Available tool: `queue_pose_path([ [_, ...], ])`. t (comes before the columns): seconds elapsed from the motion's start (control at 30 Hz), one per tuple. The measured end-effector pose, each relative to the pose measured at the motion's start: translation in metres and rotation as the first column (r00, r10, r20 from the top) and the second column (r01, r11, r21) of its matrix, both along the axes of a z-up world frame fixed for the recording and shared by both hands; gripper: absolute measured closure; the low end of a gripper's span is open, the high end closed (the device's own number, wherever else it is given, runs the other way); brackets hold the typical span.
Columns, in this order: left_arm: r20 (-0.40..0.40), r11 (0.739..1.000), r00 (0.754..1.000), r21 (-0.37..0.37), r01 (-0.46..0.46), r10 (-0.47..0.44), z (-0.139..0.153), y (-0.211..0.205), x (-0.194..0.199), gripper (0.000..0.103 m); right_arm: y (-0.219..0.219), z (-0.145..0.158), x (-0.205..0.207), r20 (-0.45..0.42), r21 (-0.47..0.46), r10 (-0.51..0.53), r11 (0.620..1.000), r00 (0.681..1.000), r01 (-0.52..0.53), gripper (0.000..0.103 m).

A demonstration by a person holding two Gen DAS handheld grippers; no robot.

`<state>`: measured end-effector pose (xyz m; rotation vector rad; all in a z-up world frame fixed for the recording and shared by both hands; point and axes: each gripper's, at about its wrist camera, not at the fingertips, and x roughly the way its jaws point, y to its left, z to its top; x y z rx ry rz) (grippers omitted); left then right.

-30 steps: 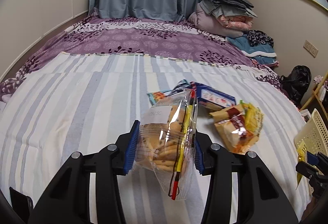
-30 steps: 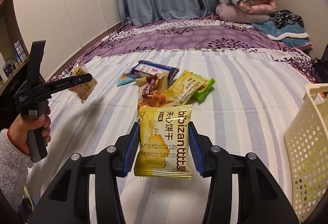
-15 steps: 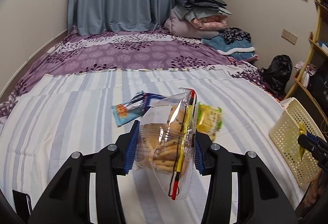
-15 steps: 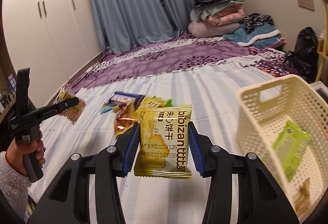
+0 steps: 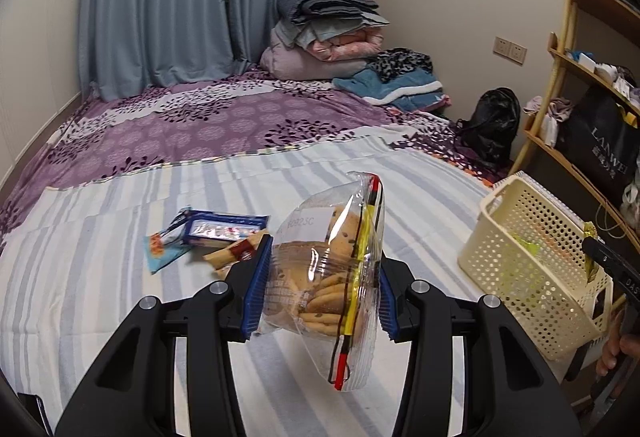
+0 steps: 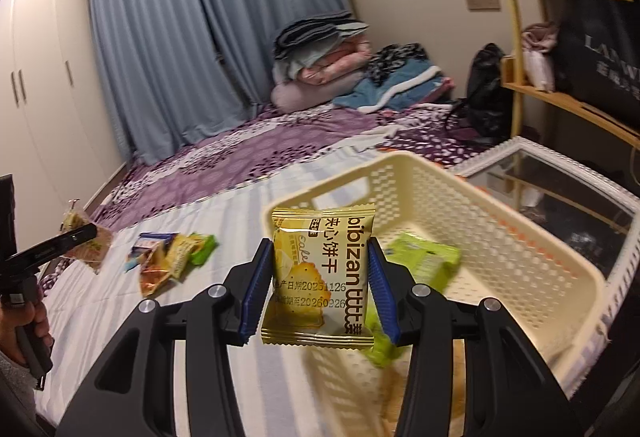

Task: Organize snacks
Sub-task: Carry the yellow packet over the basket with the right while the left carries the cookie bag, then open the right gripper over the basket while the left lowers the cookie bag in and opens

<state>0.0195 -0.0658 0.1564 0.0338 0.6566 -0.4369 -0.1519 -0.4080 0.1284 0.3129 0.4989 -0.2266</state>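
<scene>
My left gripper [image 5: 320, 289] is shut on a clear bag of cookies [image 5: 328, 277] and holds it above the striped bed. My right gripper [image 6: 318, 289] is shut on a yellow cracker packet [image 6: 320, 273] and holds it over the near rim of the cream basket [image 6: 520, 237]. A green packet [image 6: 424, 261] lies inside the basket. The basket also shows in the left wrist view [image 5: 532, 261] at the right, with the right gripper [image 5: 608, 261] beside it. Loose snack packets [image 6: 168, 261] lie on the bed; they also show in the left wrist view [image 5: 208, 233].
Folded bedding [image 5: 328, 33] is piled at the far end of the bed. A wooden shelf [image 5: 592, 77] and a black bag [image 5: 488, 125] stand right of the bed. A glass-topped table [image 6: 560, 189] sits behind the basket. White wardrobes [image 6: 36, 97] are at left.
Both grippers have swung right toward the basket with their packets. The right gripper has come up to the basket's rim; the left has risen and turned, bringing the basket into its view.
</scene>
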Motion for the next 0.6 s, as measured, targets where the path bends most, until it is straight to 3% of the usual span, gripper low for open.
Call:
queue_pose_path([
  [0.07,0.006,1.0,1.0,0.006,0.024,-0.024,0.003,-0.014,-0.004,0.056,-0.01,-0.004,-0.007,-0.006,0.0,-0.038,0.999,0.999,0.038,0.054],
  [0.13,0.01,0.999,0.999,0.012,0.05,-0.05,0.005,-0.026,-0.005,0.056,-0.02,-0.008,-0.013,-0.009,0.014,-0.07,0.997,0.997,0.07,0.044],
  [0.17,0.012,0.998,0.998,0.016,0.063,-0.063,0.006,-0.032,-0.007,0.056,-0.024,-0.01,-0.018,-0.005,0.021,-0.095,0.995,0.995,0.095,0.027],
  [0.2,0.014,0.997,0.997,0.019,0.074,-0.074,0.008,-0.038,-0.008,0.056,-0.027,-0.011,-0.022,0.004,0.022,-0.109,0.994,0.994,0.109,0.021],
  [0.47,0.023,0.982,0.983,0.032,0.184,-0.185,0.016,-0.094,-0.016,0.056,-0.037,-0.015,-0.034,0.018,0.027,-0.12,0.992,0.993,0.119,0.02],
  [0.6,0.014,0.97,0.97,0.029,0.242,-0.243,0.017,-0.122,-0.02,0.056,-0.041,-0.018,-0.037,0.014,0.032,-0.135,0.99,0.991,0.134,0.011],
])
